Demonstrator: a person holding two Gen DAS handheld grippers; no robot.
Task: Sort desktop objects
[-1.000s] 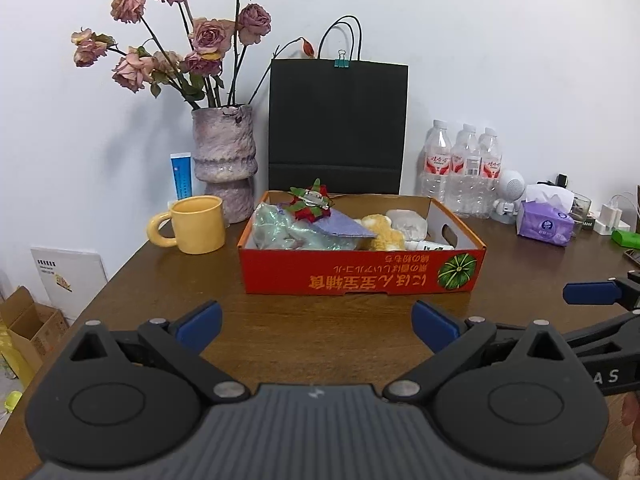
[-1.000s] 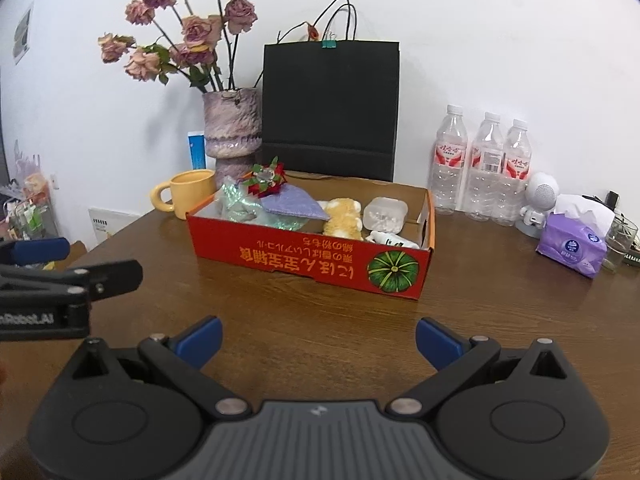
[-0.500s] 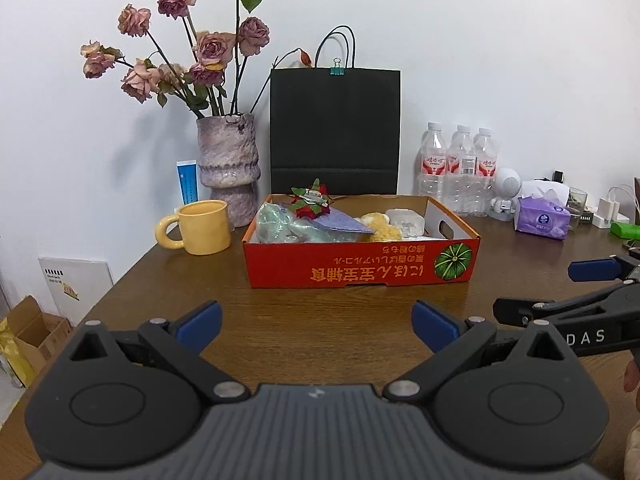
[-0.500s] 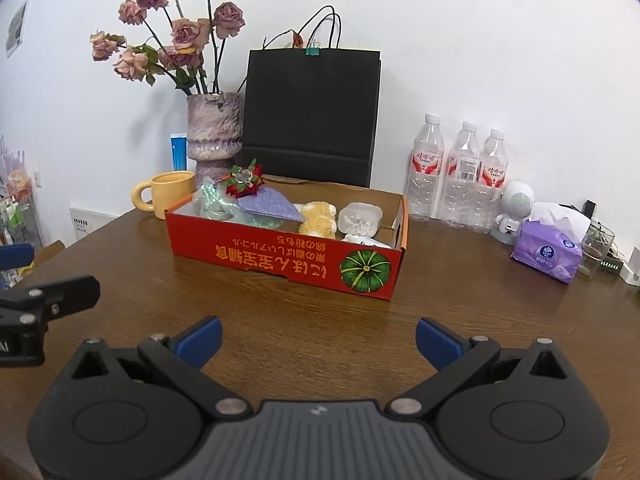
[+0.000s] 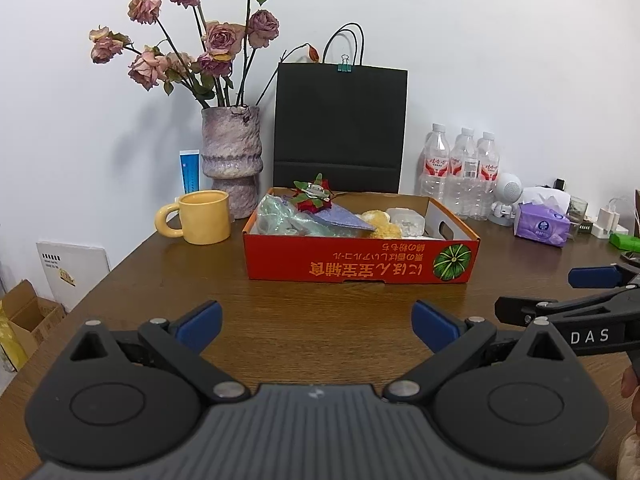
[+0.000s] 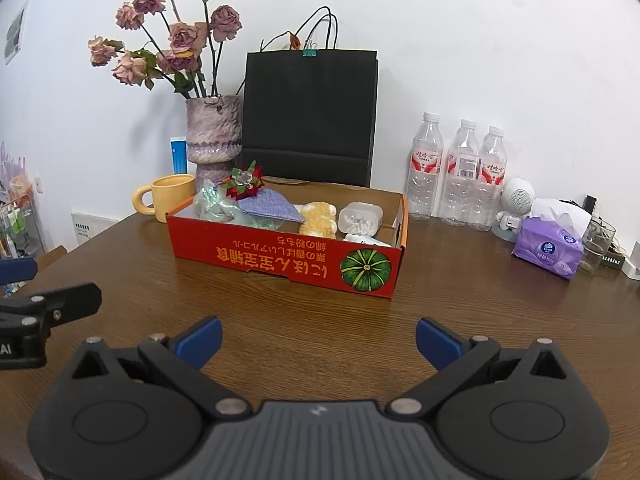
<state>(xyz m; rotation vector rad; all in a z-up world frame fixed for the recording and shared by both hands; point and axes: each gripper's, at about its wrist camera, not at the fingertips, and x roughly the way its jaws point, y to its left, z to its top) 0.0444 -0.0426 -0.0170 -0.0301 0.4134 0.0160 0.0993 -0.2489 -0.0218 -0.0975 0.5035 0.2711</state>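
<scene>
A red cardboard box [image 5: 360, 264] [image 6: 280, 260] with a green pumpkin print sits mid-table. In it lie a red flower ornament [image 5: 312, 196] [image 6: 245, 182], a purple pouch [image 5: 340, 218] [image 6: 270, 204], a greenish bag [image 5: 276, 216], a yellow plush [image 6: 318, 218] and a clear container [image 6: 360, 218]. My left gripper [image 5: 316, 326] stands open over the bare wood in front of the box. My right gripper [image 6: 318, 338] is also open, holding nothing; it shows at the right edge of the left wrist view.
Behind the box stand a vase of dried roses [image 5: 230, 160], a yellow mug [image 5: 200, 222], a black paper bag [image 5: 340, 128] and three water bottles [image 6: 460, 172]. A purple tissue pack [image 6: 548, 248] and a white speaker [image 6: 516, 204] lie at the right.
Both grippers have drawn back from the box, which looks smaller and farther now. Their jaws stayed open.
</scene>
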